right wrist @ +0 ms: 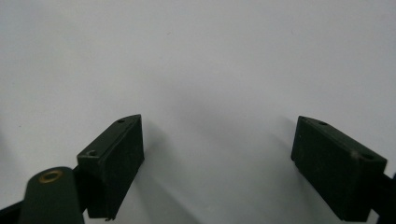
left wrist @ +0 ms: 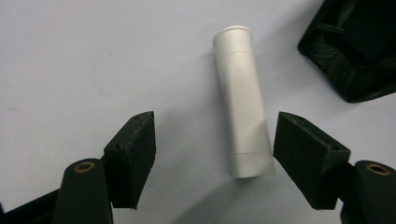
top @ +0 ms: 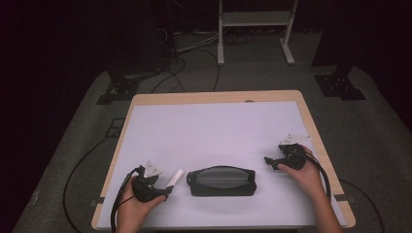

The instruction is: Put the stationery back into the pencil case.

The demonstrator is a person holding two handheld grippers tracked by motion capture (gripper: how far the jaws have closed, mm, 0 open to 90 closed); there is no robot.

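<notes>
A white tube (left wrist: 243, 112) lies flat on the white mat (top: 214, 126), its flanged end pointing away from me. My left gripper (left wrist: 215, 128) stands open around the tube's near end: the right jaw is at the tube's side and the left jaw is well apart from it. In the high view the left gripper (top: 165, 191) sits at the front left with the tube (top: 175, 177) just beyond it. A black pouch (top: 221, 181) lies to the right of the tube, and its corner (left wrist: 355, 51) reaches into the left gripper view. My right gripper (top: 271, 162) (right wrist: 217, 128) rests open over bare mat.
The mat covers a wooden table (top: 311, 121) whose edge shows at the back and right. Cables trail from both grippers off the front. Beyond the table stand a white frame (top: 255, 29) and dark stands on a grey floor.
</notes>
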